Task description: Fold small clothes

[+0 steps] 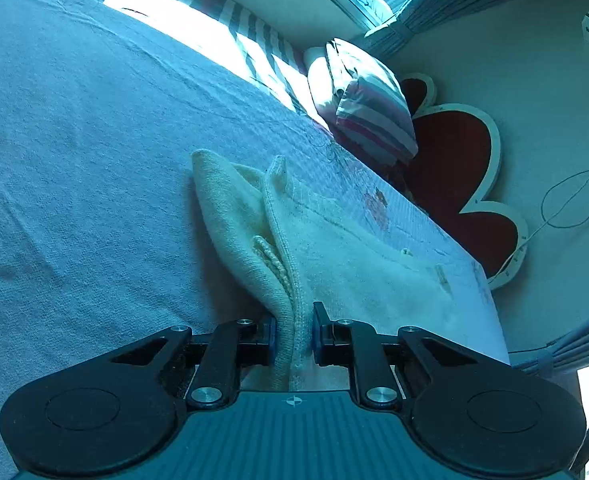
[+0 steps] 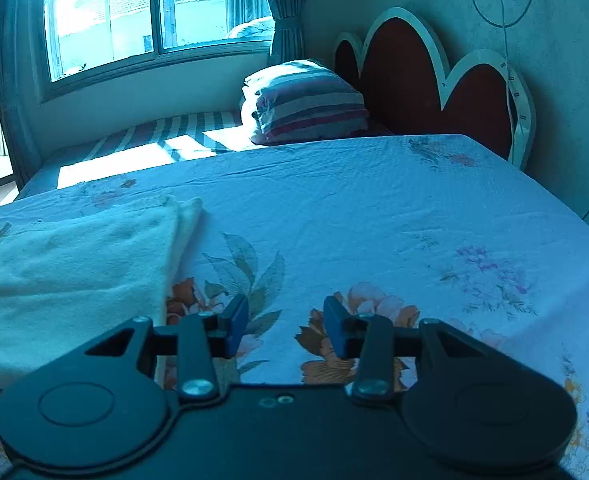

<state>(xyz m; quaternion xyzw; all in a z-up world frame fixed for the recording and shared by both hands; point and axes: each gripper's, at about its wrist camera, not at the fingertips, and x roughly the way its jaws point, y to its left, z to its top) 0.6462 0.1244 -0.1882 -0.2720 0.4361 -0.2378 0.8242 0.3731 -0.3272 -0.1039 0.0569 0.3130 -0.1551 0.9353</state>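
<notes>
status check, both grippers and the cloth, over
Left gripper shut on cream knit garment edge. Right gripper open, empty, over floral sheet beside it. Nothing in the way.

**Cream knit garment, partly folded on the bed**

The cream knit garment lies on the flowered bedsheet, doubled over so two layers show. A ribbed hem and a short knitted cord run along its near edge, which is bunched and lifted. From the right wrist view it spreads flat, its far corners overlapping.
</notes>
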